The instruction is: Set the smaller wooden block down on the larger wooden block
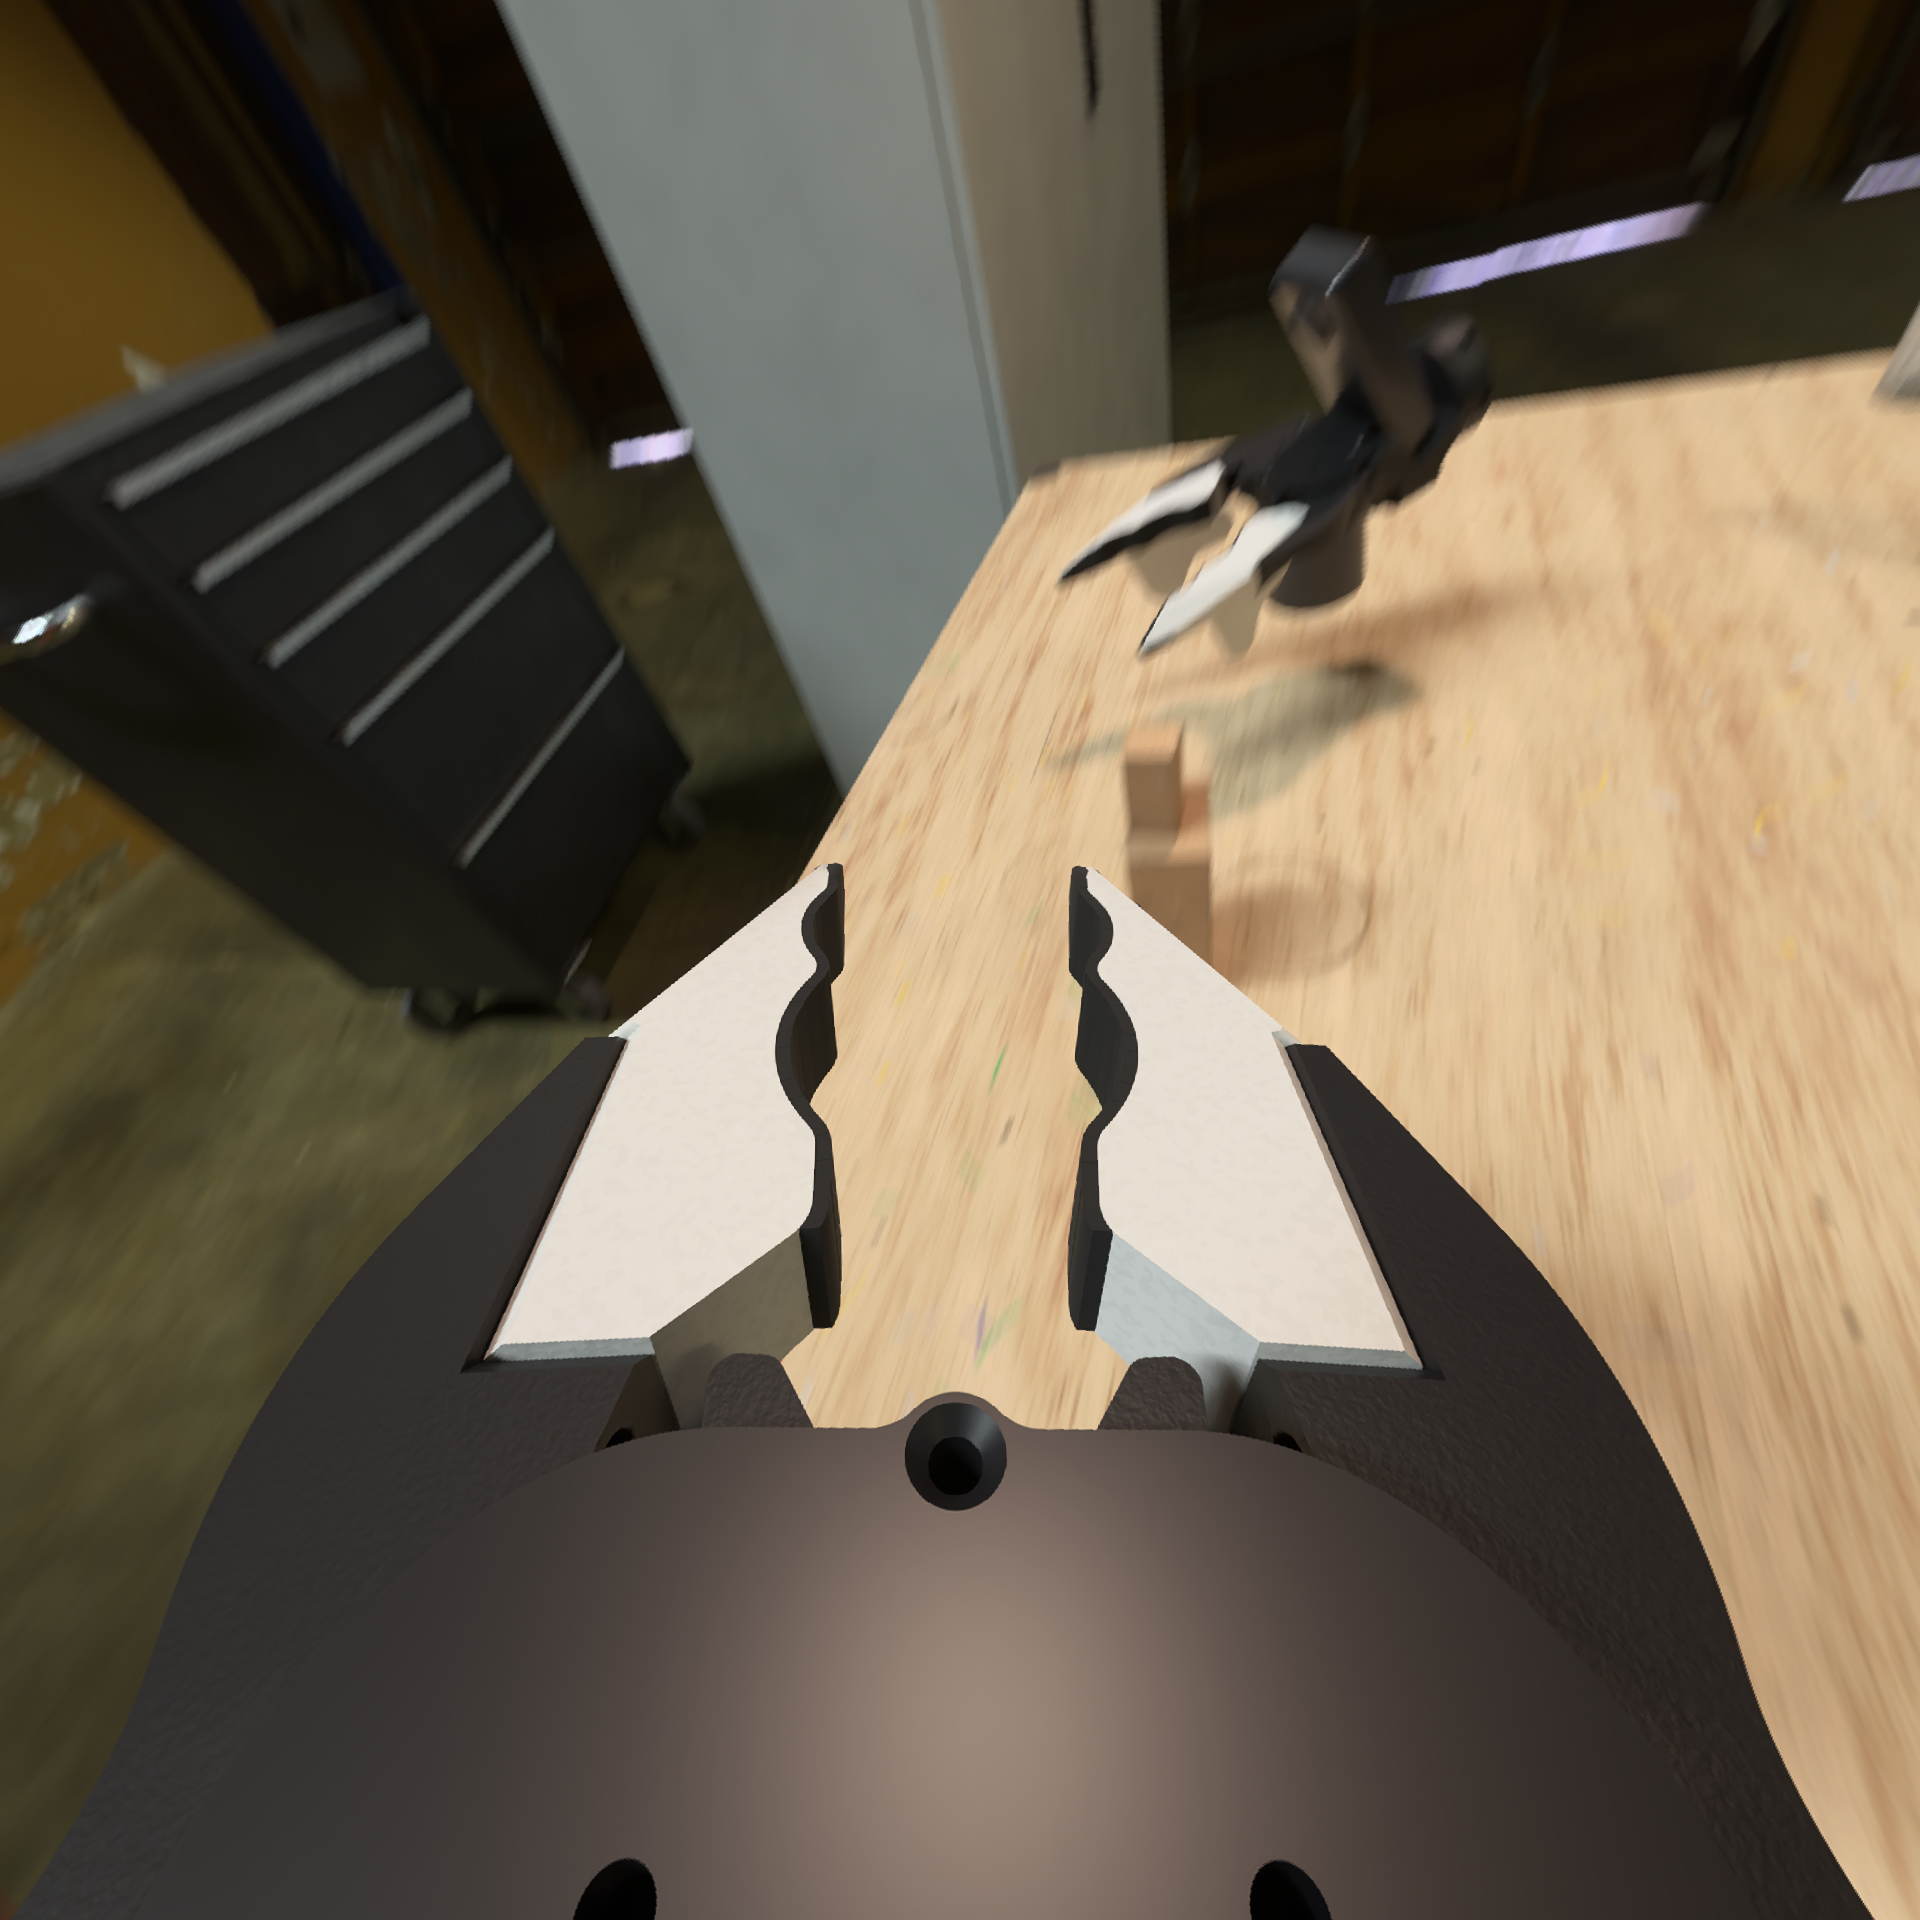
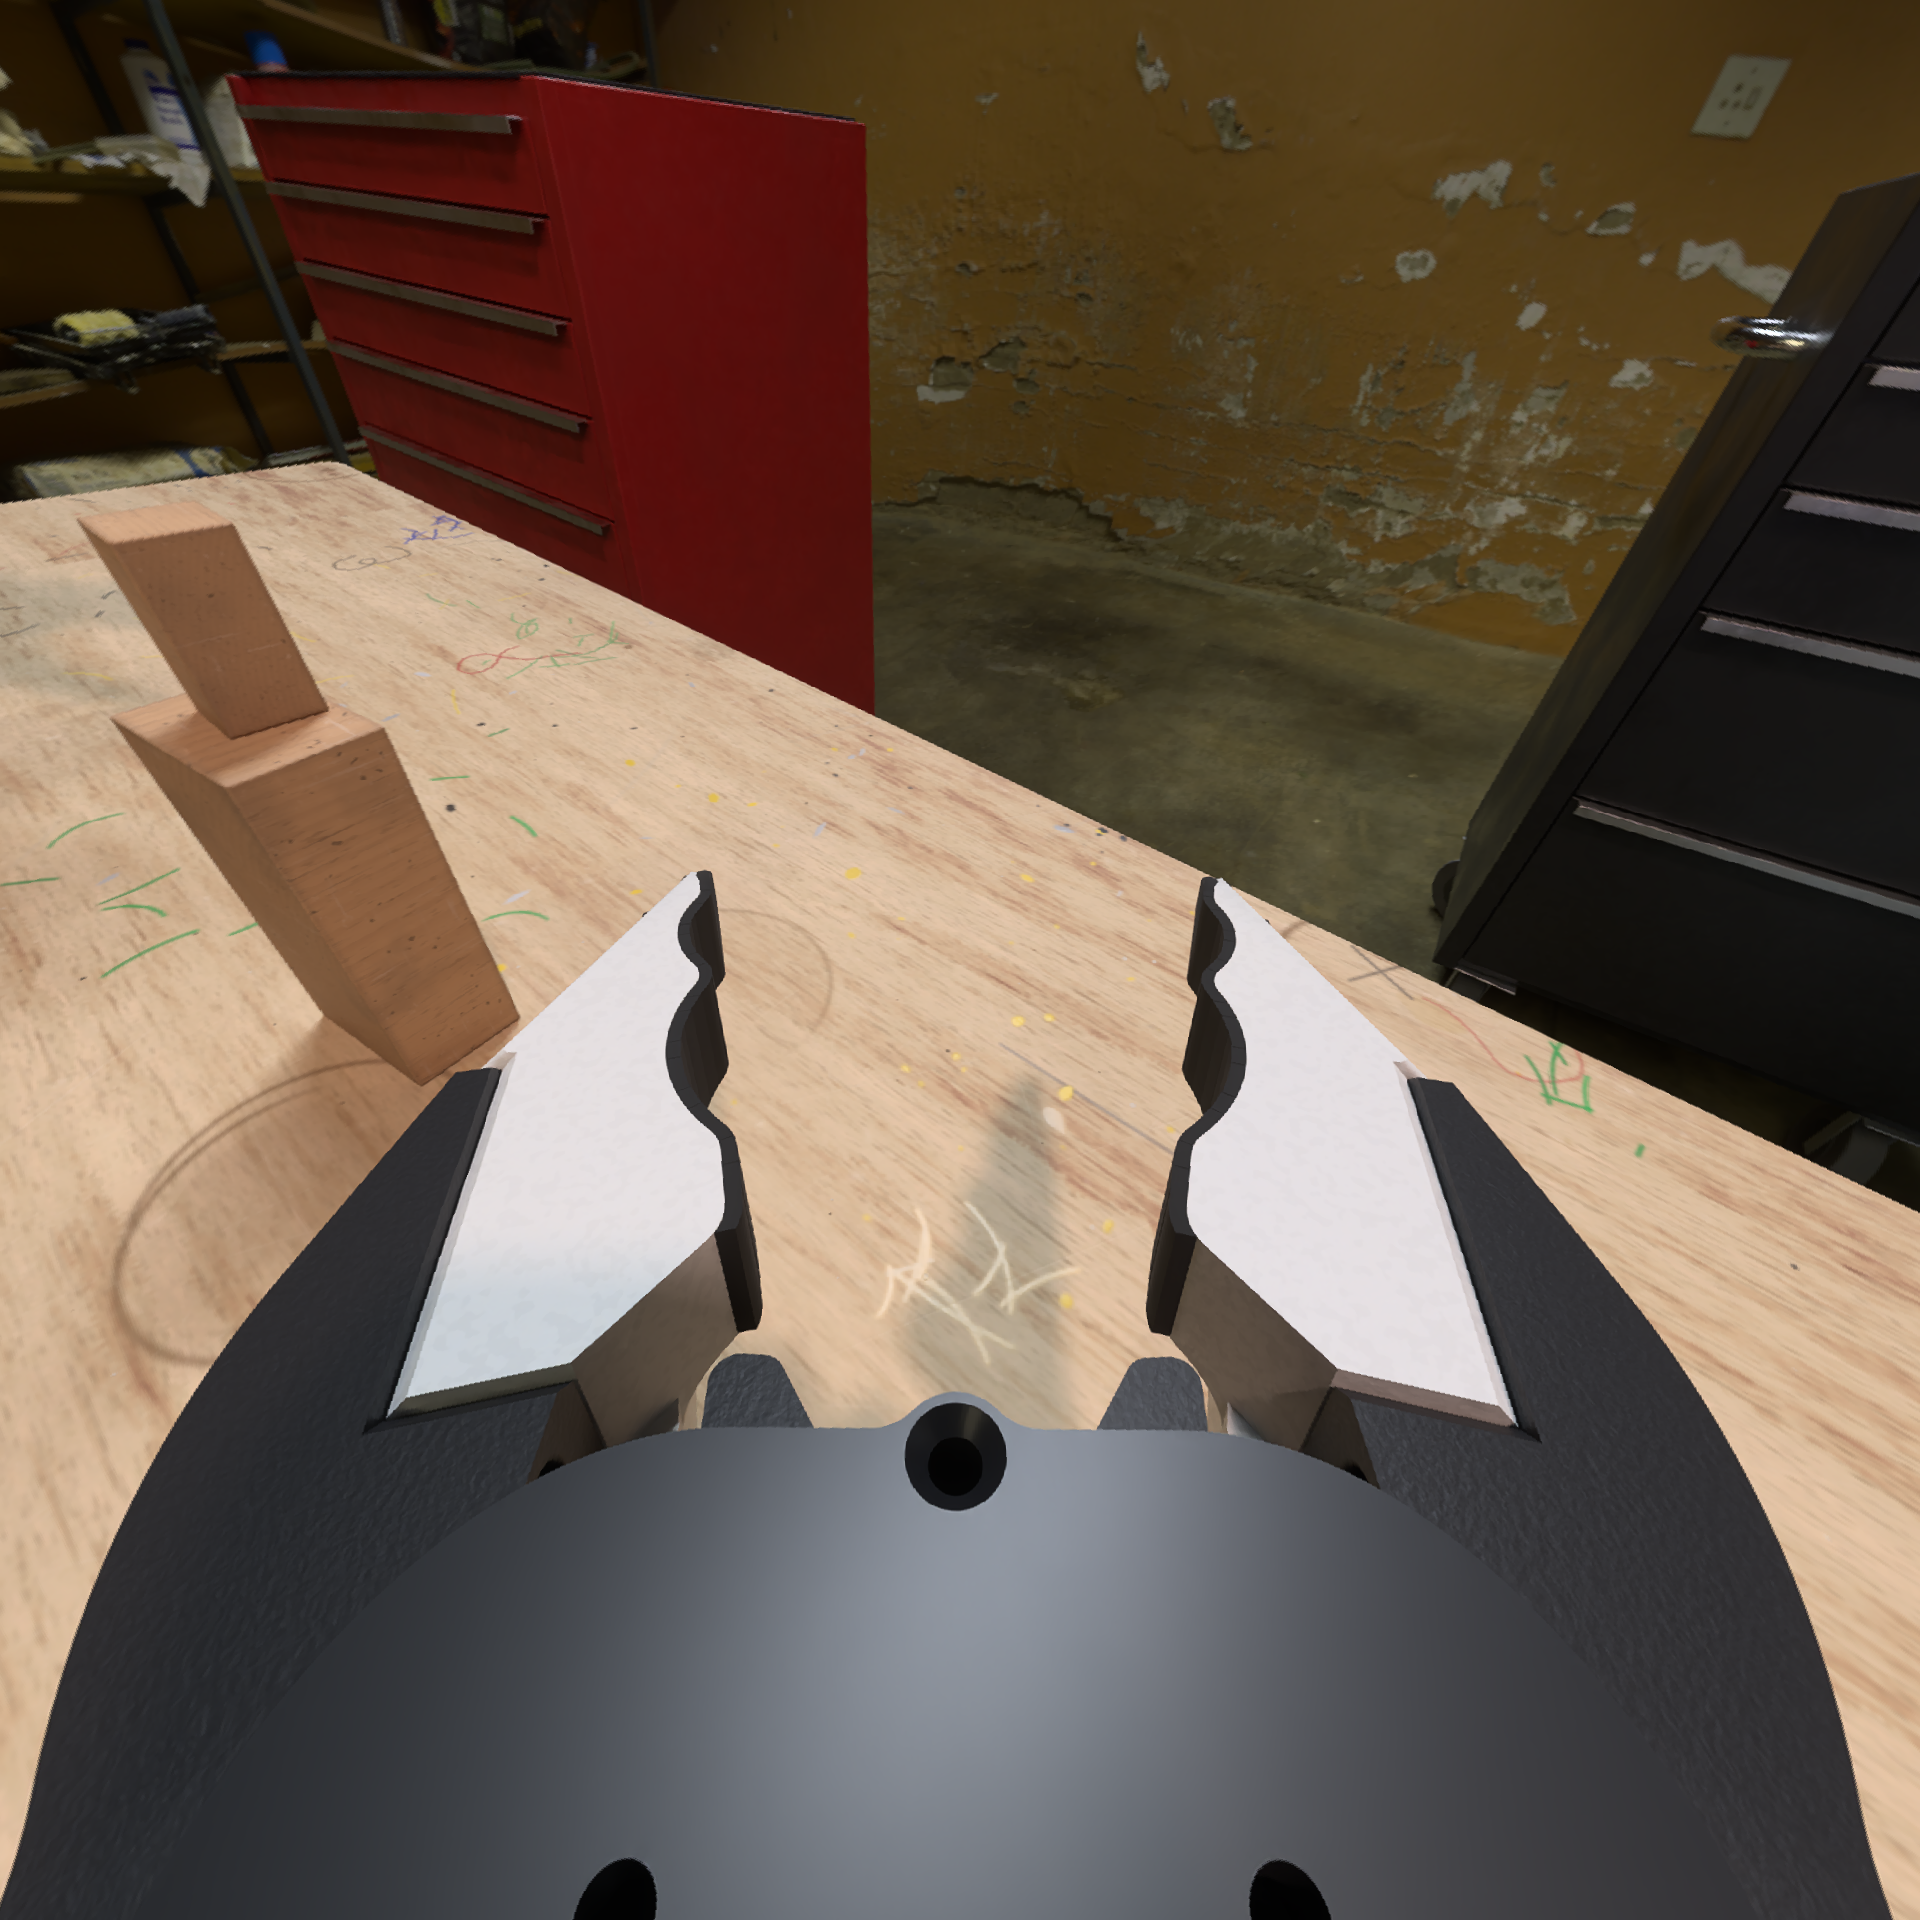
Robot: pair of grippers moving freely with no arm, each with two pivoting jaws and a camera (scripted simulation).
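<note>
On the desk (image 2: 935,1039), left of the right gripper (image 2: 951,894): smaller wooden block (image 2: 208,613) sits on top of the larger wooden block (image 2: 312,873), touching. Both plain light wood, rectangular, long axes upright. Right gripper's fingers (image 2: 592,1143) spread, holding nothing, just beside the stack. Left gripper (image 1: 956,883) fingers parted, nothing between, well back. Desk edge near; bare surface all round the stack.
</note>
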